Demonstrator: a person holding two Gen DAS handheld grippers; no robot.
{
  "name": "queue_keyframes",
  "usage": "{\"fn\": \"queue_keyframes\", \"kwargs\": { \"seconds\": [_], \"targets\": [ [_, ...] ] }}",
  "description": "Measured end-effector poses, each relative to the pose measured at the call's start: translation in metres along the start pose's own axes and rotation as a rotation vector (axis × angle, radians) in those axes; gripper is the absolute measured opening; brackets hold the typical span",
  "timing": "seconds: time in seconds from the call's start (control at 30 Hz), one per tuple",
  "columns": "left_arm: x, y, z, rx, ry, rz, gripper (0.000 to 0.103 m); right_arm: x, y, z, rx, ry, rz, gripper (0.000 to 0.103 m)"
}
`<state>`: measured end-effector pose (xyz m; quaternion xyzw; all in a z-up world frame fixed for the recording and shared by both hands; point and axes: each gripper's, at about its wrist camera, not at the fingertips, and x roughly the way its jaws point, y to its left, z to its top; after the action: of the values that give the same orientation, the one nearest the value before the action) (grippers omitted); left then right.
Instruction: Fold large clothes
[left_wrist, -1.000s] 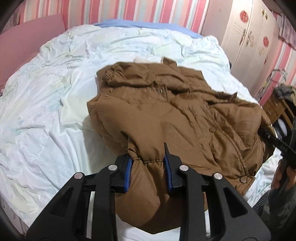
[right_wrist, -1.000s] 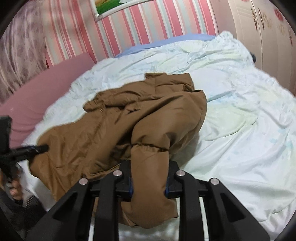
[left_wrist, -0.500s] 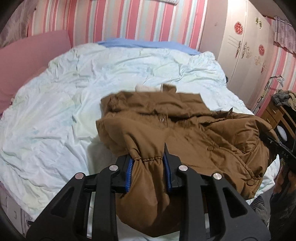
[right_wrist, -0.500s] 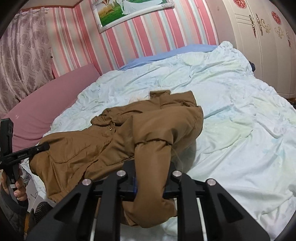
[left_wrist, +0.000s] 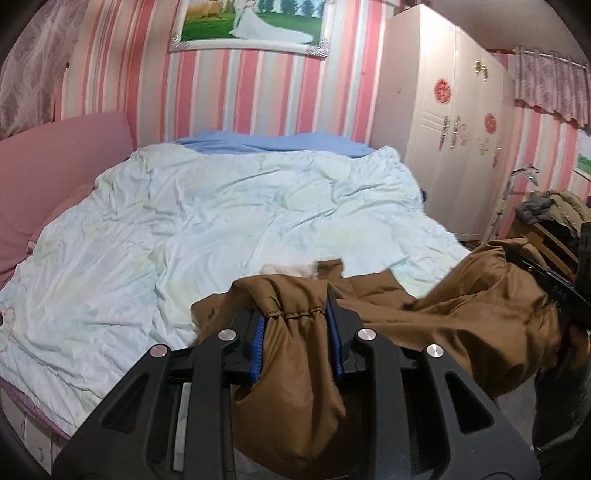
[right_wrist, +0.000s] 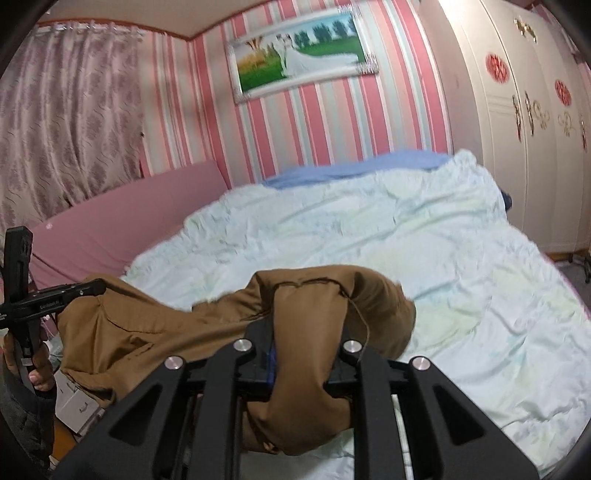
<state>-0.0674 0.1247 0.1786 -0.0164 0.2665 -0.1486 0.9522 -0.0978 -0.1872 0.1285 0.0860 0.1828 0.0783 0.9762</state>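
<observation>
A brown padded jacket (left_wrist: 443, 325) hangs lifted between both grippers, above the near edge of the bed. My left gripper (left_wrist: 295, 325) is shut on a gathered cuff of the jacket, blue pads pressing both sides. My right gripper (right_wrist: 306, 343) is shut on another bunched part of the brown jacket (right_wrist: 147, 332), and its fingertips are hidden by the cloth. Each gripper shows at the side of the other's view: the right gripper (left_wrist: 554, 288) at the right edge, the left gripper (right_wrist: 48, 295) at the left with a hand (right_wrist: 37, 369) on its handle.
A pale blue-white rumpled duvet (left_wrist: 240, 221) covers the bed, with a blue sheet (left_wrist: 269, 142) at the head. A pink padded bed frame (left_wrist: 62, 162) runs along the left. A white wardrobe (left_wrist: 454, 140) stands right. Clothes pile (left_wrist: 554, 210) on furniture at far right.
Both grippers have risen and pulled back, lifting the jacket off the duvet. The views have tilted up to show the wall and framed picture. Both grips stay shut.
</observation>
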Motion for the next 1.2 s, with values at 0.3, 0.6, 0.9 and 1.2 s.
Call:
{"fn": "queue_keyframes", "kwargs": {
  "seconds": [0.3, 0.6, 0.9, 1.2],
  "targets": [
    [0.114, 0.039, -0.005, -0.04, 0.209, 0.085, 0.031, 0.093, -0.029, -0.006, -0.013, 0.164, -0.118, 0.016],
    [0.223, 0.055, 0.027, -0.083, 0.286, 0.113, 0.032, 0.192, -0.063, -0.003, 0.023, 0.304, -0.134, 0.016],
    [0.31, 0.081, 0.067, -0.114, 0.308, 0.138, 0.032, 0.282, -0.07, 0.042, 0.059, 0.301, -0.164, 0.016],
    [0.397, 0.089, 0.022, -0.078, 0.443, 0.181, 0.035, 0.388, -0.087, 0.013, -0.011, 0.482, -0.243, 0.017]
  ]
}}
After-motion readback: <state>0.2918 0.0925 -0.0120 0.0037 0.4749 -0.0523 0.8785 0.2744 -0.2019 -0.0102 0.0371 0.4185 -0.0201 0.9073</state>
